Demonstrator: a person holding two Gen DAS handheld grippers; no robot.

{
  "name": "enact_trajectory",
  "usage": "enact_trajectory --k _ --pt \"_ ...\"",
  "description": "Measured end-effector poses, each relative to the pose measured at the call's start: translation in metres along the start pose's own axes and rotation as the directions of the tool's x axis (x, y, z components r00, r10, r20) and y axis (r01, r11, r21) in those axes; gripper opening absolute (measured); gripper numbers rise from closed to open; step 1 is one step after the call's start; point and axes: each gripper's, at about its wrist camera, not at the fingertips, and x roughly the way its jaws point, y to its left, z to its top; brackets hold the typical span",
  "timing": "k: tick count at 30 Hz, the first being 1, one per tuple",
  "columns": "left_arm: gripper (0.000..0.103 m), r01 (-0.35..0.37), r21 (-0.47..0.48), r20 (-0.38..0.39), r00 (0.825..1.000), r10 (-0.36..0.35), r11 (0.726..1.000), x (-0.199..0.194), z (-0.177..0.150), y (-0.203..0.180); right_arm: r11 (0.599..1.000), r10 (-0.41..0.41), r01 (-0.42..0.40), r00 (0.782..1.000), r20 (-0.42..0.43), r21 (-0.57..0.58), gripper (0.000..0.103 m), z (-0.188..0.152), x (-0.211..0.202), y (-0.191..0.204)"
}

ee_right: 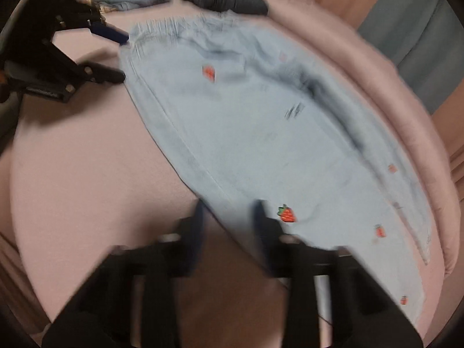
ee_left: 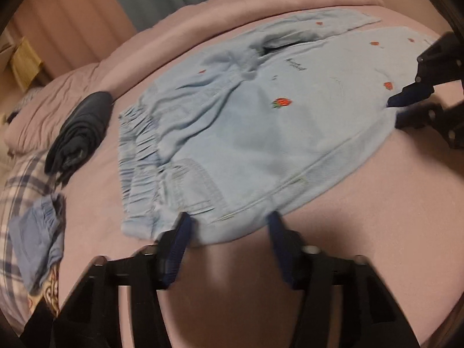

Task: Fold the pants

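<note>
A dark folded garment [ee_left: 79,127] and a small blue garment [ee_left: 37,240] lie beyond the waistband, clear of the light-blue pants [ee_left: 246,133] stretched lengthwise across the pink bed [ee_left: 362,232]. Left gripper [ee_left: 229,226] and right gripper [ee_right: 229,206] both stand apart, straddling the near side seam.

The pants [ee_left: 232,133] are pale, washed-out blue denim dotted with little red strawberries with green leaves, plus a small dark scribble of lettering. The sheet [ee_left: 362,217] under them is dusty pink all over, same as the rolled blanket [ee_left: 232,17] behind. There's a dark navy-charcoal folded garment [ee_left: 78,130], a mid-blue bundle [ee_left: 37,243], and a pillow [ee_left: 17,191] in white-and-navy plaid. Both grippers [ee_left: 229,232] [ee_right: 229,217] are black with dark blue pads. Curtains: peach and grey-teal.
</note>
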Motion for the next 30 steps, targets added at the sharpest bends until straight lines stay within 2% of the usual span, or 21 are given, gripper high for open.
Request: enact_trajectory --k 1,3,5,6,8,9,10,11,12,13,14,15,16,18,19,22,23,26,27,30 --pt "0.018 0.043 -0.013 -0.009 0.999 -0.043 0.999 -0.003 -0.001 0.001 1.0 0.012 -0.012 1.0 0.008 0.017 0.014 -0.001 -0.005 -0.002" --pt "0.018 0.056 -0.004 -0.018 0.998 -0.056 0.998 -0.008 -0.006 0.003 0.998 0.05 -0.05 0.999 0.004 0.029 0.007 0.002 -0.013 -0.003" --pt "0.018 0.068 -0.022 -0.046 0.997 -0.069 0.997 -0.011 -0.011 0.009 0.991 0.132 -0.131 0.991 -0.011 0.028 0.004 -0.003 -0.017 -0.004" --pt "0.019 0.099 -0.066 -0.057 0.993 -0.103 0.993 -0.016 -0.013 0.018 0.983 0.183 -0.182 0.982 -0.049 0.027 0.004 -0.007 -0.014 -0.003" --pt "0.021 0.17 -0.138 -0.055 0.982 -0.179 0.976 -0.024 -0.012 0.033 0.981 0.192 -0.192 0.98 -0.052 0.007 0.007 -0.012 -0.022 -0.004" --pt "0.029 0.219 -0.186 -0.025 0.973 -0.227 0.958 -0.03 -0.01 0.044 0.976 0.217 -0.216 0.976 -0.032 0.03 0.014 -0.01 -0.028 -0.01" --pt "0.05 0.246 -0.221 0.001 0.968 -0.252 0.944 -0.032 -0.006 0.05 0.963 0.257 -0.258 0.966 0.024 0.082 0.019 -0.006 -0.036 -0.023" --pt "0.066 0.253 -0.261 0.022 0.966 -0.256 0.932 -0.032 0.0 0.057 0.953 0.268 -0.275 0.961 0.066 0.126 0.03 -0.002 -0.039 -0.034" --pt "0.09 0.236 -0.312 0.034 0.971 -0.237 0.92 -0.027 0.008 0.067 0.947 0.262 -0.273 0.961 0.086 0.167 0.036 0.002 -0.037 -0.045" --pt "0.094 0.23 -0.334 0.041 0.972 -0.23 0.914 -0.023 0.014 0.072 0.946 0.232 -0.243 0.97 0.079 0.214 0.037 0.006 -0.026 -0.058" --pt "0.093 0.228 -0.359 0.041 0.973 -0.229 0.905 -0.016 0.023 0.079 0.95 0.21 -0.213 0.977 0.035 0.229 0.042 0.007 -0.01 -0.064" --pt "0.093 0.231 -0.378 0.019 0.97 -0.242 0.897 -0.006 0.034 0.086 0.951 0.218 -0.2 0.975 -0.052 0.234 0.043 0.006 0.01 -0.066" --pt "0.094 0.235 -0.381 0.01 0.968 -0.25 0.894 0.0 0.044 0.091 0.944 0.261 -0.227 0.958 -0.121 0.238 0.044 0.006 0.027 -0.069" --pt "0.094 0.219 -0.367 0.026 0.974 -0.225 0.904 0.008 0.066 0.105 0.929 0.329 -0.301 0.938 -0.108 0.215 0.042 0.023 0.021 -0.08" --pt "0.094 0.2 -0.36 0.03 0.979 -0.203 0.911 0.012 0.076 0.112 0.926 0.334 -0.314 0.94 -0.069 0.21 0.043 0.036 0.013 -0.095" --pt "0.094 0.147 -0.377 0.04 0.989 -0.142 0.915 0.039 0.11 0.14 0.941 0.235 -0.237 0.971 0.039 0.239 0.056 0.067 0.006 -0.148" --pt "0.094 0.135 -0.39 0.031 0.991 -0.134 0.911 0.051 0.12 0.151 0.95 0.165 -0.175 0.985 0.058 0.259 0.057 0.079 0.013 -0.173" --pt "0.094 0.132 -0.422 -0.03 0.987 -0.159 0.897 0.096 0.145 0.179 0.963 0.019 -0.039 0.997 0.076 0.265 0.057 0.103 0.044 -0.229" --pt "0.094 0.134 -0.425 -0.05 0.984 -0.171 0.895 0.111 0.153 0.187 0.964 -0.009 -0.01 0.998 0.068 0.267 0.057 0.114 0.062 -0.248" --pt "0.093 0.182 -0.401 -0.055 0.974 -0.222 0.898 0.133 0.17 0.199 0.963 0.011 -0.014 1.0 0.012 0.269 0.058 0.132 0.094 -0.28"
